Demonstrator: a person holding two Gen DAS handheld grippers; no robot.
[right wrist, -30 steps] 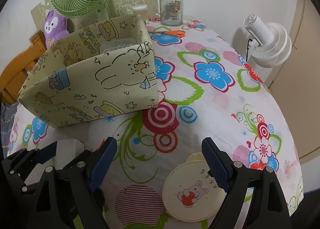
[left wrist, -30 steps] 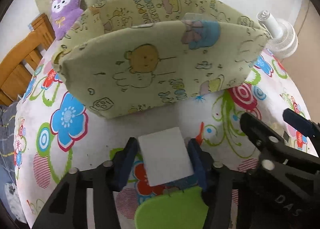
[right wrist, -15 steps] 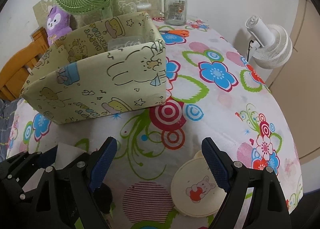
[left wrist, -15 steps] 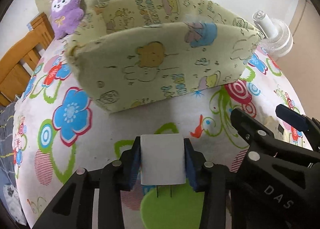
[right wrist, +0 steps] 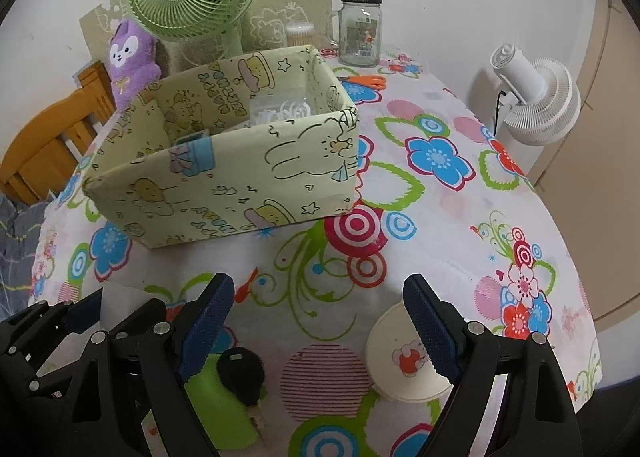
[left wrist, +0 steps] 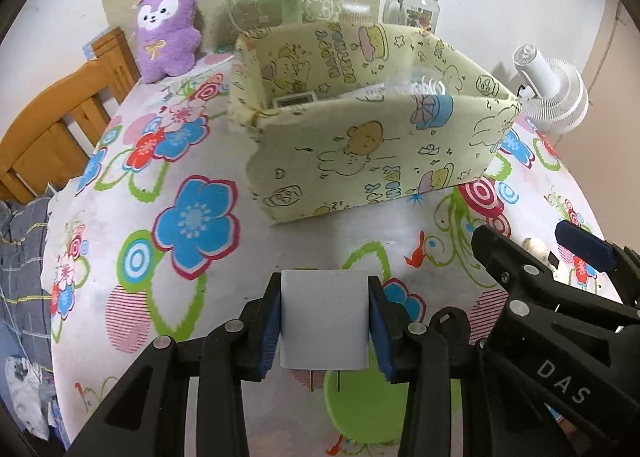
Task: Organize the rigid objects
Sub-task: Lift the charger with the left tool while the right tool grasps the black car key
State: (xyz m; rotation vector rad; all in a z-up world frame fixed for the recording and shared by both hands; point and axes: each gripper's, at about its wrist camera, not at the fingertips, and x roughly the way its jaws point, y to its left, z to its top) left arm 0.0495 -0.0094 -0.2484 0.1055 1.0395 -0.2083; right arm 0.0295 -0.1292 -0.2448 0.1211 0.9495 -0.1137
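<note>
White plug-in charger block [left wrist: 324, 319], two metal prongs pointing down, sits clamped between the left gripper [left wrist: 325, 323] fingers at lower centre of the left view, clear of the floral-cloth bench [left wrist: 120, 217]. Risk: the pads grip only its smooth side faces, so it could twist or slip out on the way to the pale green cartoon-print fabric box [left wrist: 360, 145] at upper centre. A low carry could catch the soft near wall. Right gripper [right wrist: 320, 325] fingers stand wide and empty above the round cream lid [right wrist: 400, 361]; beside it lies a black car key [right wrist: 240, 375].
</note>
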